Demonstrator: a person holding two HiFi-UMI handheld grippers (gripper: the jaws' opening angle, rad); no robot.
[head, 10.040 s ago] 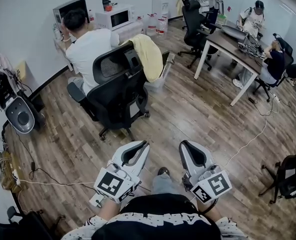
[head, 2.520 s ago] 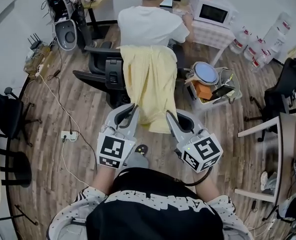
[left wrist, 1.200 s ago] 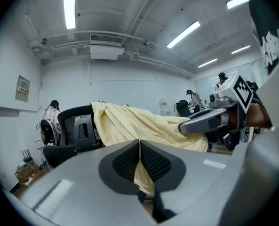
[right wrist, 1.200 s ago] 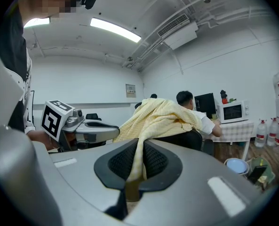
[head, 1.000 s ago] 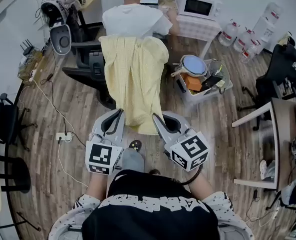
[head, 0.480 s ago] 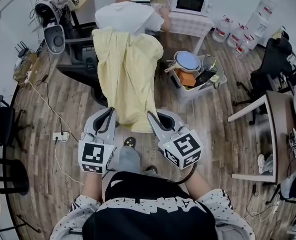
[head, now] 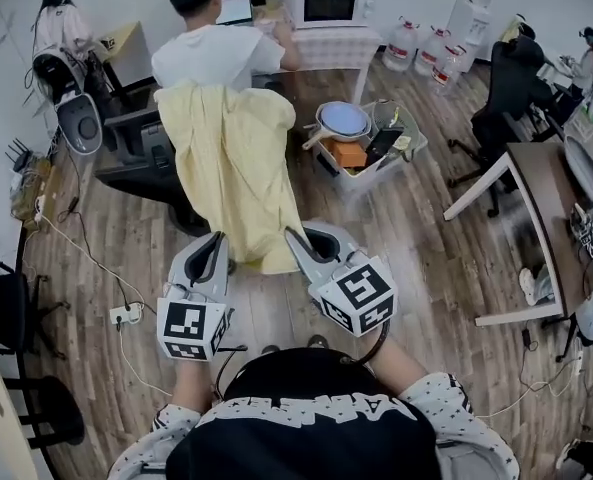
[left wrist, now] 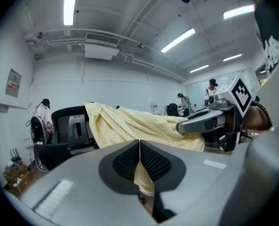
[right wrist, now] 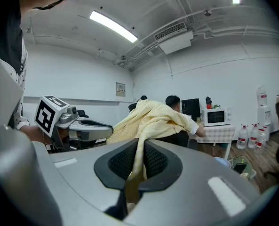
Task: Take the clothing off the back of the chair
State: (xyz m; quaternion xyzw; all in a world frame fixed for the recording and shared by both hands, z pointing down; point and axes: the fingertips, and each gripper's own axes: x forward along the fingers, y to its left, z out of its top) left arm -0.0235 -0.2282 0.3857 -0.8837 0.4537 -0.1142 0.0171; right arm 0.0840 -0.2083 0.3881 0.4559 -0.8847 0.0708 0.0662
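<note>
A pale yellow garment (head: 228,158) hangs over the back of a black office chair (head: 136,148) and stretches toward me. My left gripper (head: 219,244) is shut on the left corner of its lower hem. My right gripper (head: 294,238) is shut on the right corner. In the left gripper view the yellow garment (left wrist: 144,126) is pinched between the left gripper (left wrist: 139,150) pads, with the chair (left wrist: 71,126) behind. In the right gripper view the garment (right wrist: 153,119) runs from the right gripper (right wrist: 139,159) up to the chair.
A person in a white shirt (head: 216,53) sits in the chair at a table with a microwave (head: 326,3). A clear bin (head: 361,153) of kitchenware stands right of the chair. Water bottles (head: 408,43), a desk (head: 536,183) and a floor power strip (head: 126,314) lie around.
Both grippers keep their hold on the hem. The chair and the garment now sit further left in the head view, which has swung to the right.
</note>
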